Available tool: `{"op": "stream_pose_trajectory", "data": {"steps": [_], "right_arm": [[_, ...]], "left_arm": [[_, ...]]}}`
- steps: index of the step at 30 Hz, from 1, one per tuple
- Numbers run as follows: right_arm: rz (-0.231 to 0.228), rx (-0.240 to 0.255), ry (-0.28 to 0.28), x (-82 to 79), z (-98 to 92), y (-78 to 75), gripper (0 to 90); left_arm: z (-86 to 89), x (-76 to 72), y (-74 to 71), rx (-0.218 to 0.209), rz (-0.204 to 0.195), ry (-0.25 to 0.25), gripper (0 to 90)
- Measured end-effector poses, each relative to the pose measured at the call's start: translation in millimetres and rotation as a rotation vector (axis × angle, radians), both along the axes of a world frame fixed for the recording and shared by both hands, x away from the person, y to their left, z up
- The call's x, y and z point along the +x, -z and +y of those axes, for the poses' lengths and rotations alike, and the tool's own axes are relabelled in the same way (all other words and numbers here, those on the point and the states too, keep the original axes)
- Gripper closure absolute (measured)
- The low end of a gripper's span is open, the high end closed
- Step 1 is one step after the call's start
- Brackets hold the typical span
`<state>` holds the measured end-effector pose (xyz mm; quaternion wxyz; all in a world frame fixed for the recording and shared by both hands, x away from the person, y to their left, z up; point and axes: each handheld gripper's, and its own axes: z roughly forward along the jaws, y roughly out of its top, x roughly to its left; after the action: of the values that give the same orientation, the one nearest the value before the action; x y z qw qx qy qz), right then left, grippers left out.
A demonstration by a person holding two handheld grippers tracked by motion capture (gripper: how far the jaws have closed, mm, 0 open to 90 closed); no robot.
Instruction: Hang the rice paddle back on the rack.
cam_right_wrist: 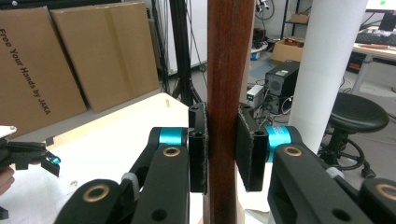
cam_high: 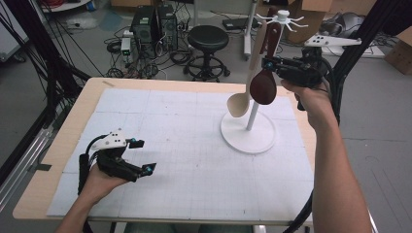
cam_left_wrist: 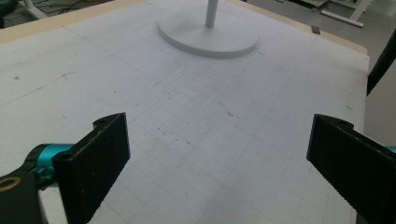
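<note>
A dark brown wooden spoon [cam_high: 263,87] hangs upright, bowl down, beside the white utensil stand [cam_high: 248,135]. My right gripper [cam_high: 266,63] is shut on its handle [cam_right_wrist: 229,70], whose sides both pads press in the right gripper view. The handle's top reaches the stand's white hooks [cam_high: 283,17]; whether it hangs on one I cannot tell. A pale wooden spoon [cam_high: 238,104] hangs from the stand just left of the dark one. My left gripper [cam_high: 144,156] rests low over the white mat at the front left, jaws wide open with nothing between them [cam_left_wrist: 217,154].
A white gridded mat [cam_high: 184,145] covers the wooden table. The stand's round base [cam_left_wrist: 208,35] lies ahead of the left gripper. Behind the table are a black stool [cam_high: 208,39], computer towers [cam_high: 153,24] and cables. Cardboard boxes [cam_right_wrist: 70,56] stand in the background.
</note>
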<state>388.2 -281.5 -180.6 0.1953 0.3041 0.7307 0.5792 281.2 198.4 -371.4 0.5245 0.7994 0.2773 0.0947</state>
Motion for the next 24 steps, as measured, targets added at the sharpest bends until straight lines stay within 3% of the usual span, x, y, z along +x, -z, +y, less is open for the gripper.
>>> {"op": "stream_pose_trajectory", "data": {"steps": [14, 24], "right_arm": [[-0.024, 0.009, 0.038, -13.8, -5.3, -3.3, 63.5], [-0.012, 0.013, 0.026, -27.2, -6.0, 12.4, 46.9]], "left_arm": [[0.6, -0.1, -0.4, -0.003, -0.001, -0.002, 6.6], [0.5, 0.3, 0.0, 0.001, -0.001, -0.002, 6.6]]}}
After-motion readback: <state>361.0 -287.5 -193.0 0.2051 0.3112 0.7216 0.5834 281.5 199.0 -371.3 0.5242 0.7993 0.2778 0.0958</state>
